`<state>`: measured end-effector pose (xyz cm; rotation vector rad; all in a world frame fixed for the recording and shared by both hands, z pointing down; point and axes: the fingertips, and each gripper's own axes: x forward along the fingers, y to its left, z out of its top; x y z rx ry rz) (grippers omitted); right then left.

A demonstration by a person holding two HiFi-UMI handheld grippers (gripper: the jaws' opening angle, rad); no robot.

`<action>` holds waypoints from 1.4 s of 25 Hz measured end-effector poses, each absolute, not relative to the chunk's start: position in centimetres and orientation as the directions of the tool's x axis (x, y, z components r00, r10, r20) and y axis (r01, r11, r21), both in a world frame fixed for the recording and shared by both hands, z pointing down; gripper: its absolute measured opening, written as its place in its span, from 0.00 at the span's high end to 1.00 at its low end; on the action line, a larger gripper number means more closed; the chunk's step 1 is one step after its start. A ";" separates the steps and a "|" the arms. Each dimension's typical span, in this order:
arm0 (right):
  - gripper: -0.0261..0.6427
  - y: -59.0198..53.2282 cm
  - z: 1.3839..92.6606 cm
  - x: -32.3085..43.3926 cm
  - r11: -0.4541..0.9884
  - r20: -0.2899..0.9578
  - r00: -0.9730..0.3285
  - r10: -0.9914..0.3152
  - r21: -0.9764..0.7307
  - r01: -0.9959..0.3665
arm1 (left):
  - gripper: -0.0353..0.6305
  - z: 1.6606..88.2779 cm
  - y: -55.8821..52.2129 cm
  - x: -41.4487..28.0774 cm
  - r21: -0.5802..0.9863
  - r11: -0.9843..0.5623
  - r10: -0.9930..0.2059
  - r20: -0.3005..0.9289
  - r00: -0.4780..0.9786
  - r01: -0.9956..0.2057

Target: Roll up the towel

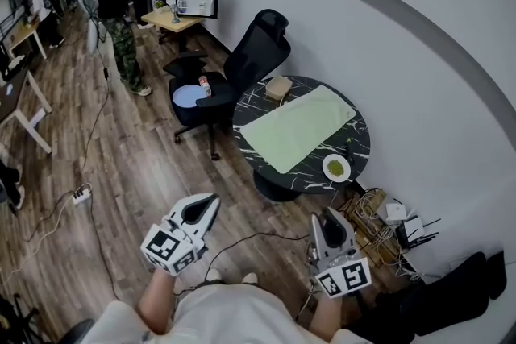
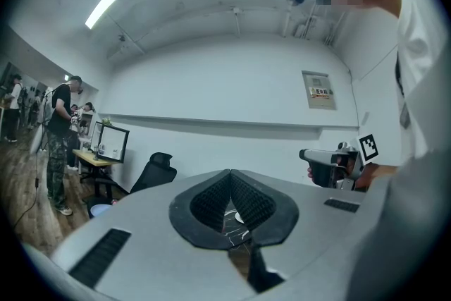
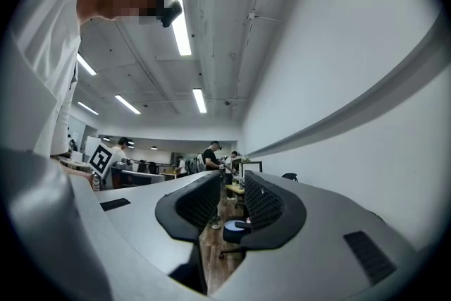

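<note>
A pale green towel lies spread flat on a round black marble table ahead of me. Both grippers hang over the wooden floor, well short of the table and touching nothing. My left gripper is shut with nothing in it; in the left gripper view its pads meet at the tip. My right gripper is open, and the right gripper view shows a gap between its pads with nothing in it. The left gripper view also catches the right gripper off to the side.
A small plate with something green and a brown box share the table. A black office chair holding a blue plate stands left of it. Cables and boxes lie by the wall; people stand far back.
</note>
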<state>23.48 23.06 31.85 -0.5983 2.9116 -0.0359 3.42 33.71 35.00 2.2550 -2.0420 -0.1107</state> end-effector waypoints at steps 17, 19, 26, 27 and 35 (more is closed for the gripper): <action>0.58 20.9 32.5 25.1 0.898 -0.160 -0.884 -0.439 -0.039 -0.438 | 0.49 34.5 32.6 4.3 0.084 -0.052 -0.997 -0.055 0.047 -0.995; 0.54 20.3 32.8 25.4 0.894 -0.158 -0.880 -0.448 -0.040 -0.447 | 0.46 34.8 32.5 3.6 0.086 -0.004 -0.999 -0.048 0.000 -0.996; 0.49 17.4 34.2 25.8 0.892 -0.154 -0.879 -0.452 -0.074 -0.445 | 0.43 35.1 31.1 3.1 0.075 0.048 -0.999 -0.013 -0.049 -0.996; 0.49 17.0 34.3 25.8 0.894 -0.155 -0.880 -0.448 -0.079 -0.441 | 0.43 35.2 30.8 3.2 0.073 0.050 -0.999 -0.008 -0.051 -0.996; 0.49 13.7 35.4 25.8 0.888 -0.149 -0.876 -0.459 -0.097 -0.449 | 0.43 35.8 28.0 2.1 0.079 0.053 -0.999 0.004 -0.053 -0.995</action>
